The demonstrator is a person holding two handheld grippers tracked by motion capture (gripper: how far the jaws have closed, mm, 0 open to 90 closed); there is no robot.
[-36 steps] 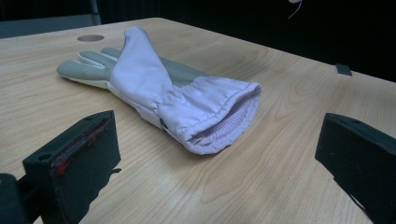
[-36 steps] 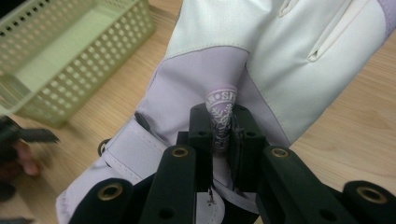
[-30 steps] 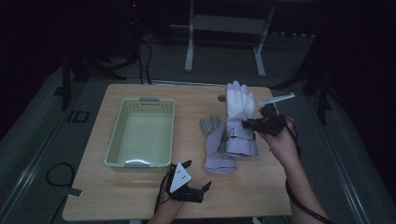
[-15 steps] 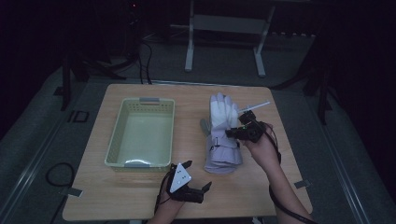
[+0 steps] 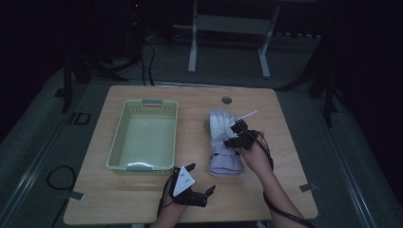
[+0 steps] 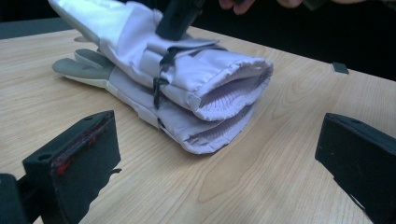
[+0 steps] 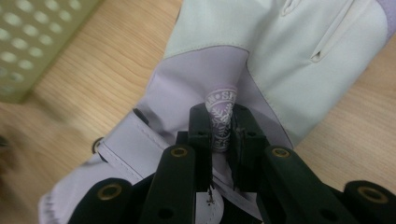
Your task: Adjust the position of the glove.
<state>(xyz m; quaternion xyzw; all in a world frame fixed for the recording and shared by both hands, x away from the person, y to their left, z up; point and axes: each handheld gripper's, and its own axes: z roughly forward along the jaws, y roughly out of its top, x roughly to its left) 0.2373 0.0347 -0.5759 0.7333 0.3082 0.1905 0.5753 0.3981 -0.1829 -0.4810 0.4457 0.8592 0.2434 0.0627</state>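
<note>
While the right gripper (image 5: 236, 134) pinches a fold of fabric on the upper glove (image 5: 223, 124), its jaws closed on a small patch with white print in the right gripper view, the two gloves lie stacked one on the other right of centre in the high view, on the wooden surface (image 5: 285, 118). They are pale lilac at the cuffs and whitish over the back of the hand and fingers; the lower glove (image 6: 93, 70) shows a grey thumb at the upper left of the left gripper view. Both ribbed cuff openings face that camera near the frame's middle, and black straps cross the wrists. The left gripper (image 5: 199, 184) sits at the lower centre of the high view, its jaws spread wide and holding nothing, near the gloves' cuff end. One pale green perforated basket (image 5: 119, 142) stands left of centre in the high view, apart from the gloves.
</note>
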